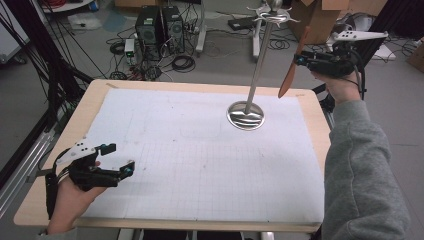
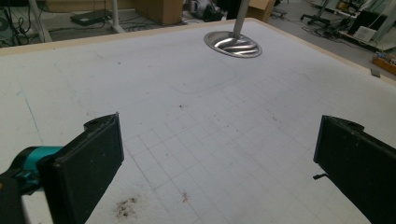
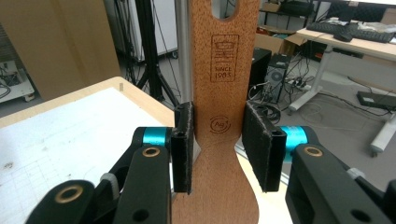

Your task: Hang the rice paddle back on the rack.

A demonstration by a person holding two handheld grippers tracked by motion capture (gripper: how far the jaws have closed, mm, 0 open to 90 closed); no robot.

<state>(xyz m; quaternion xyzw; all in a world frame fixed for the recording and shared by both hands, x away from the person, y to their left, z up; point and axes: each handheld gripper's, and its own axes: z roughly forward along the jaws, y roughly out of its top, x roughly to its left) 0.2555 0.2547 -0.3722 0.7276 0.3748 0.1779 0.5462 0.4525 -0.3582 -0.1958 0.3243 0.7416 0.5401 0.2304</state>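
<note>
- High view: metal stand point(image 1: 246, 114) upright on the white gridded worktop point(image 1: 200, 150), round base toward the far right corner, pole rising to hooked arms at its top.
- Right tongs point(image 1: 300, 60) raised just right of the stand's pole, clamped on a wooden spatula point(image 1: 291, 75) with its blade pointing down.
- Right gripper view: spatula point(image 3: 224, 93) pinched at its neck between both pads, slotted handle end up, pole directly behind.
- Left tongs point(image 1: 121, 159) spread wide, empty, low over the worktop's near left, well apart from the stand.
</note>
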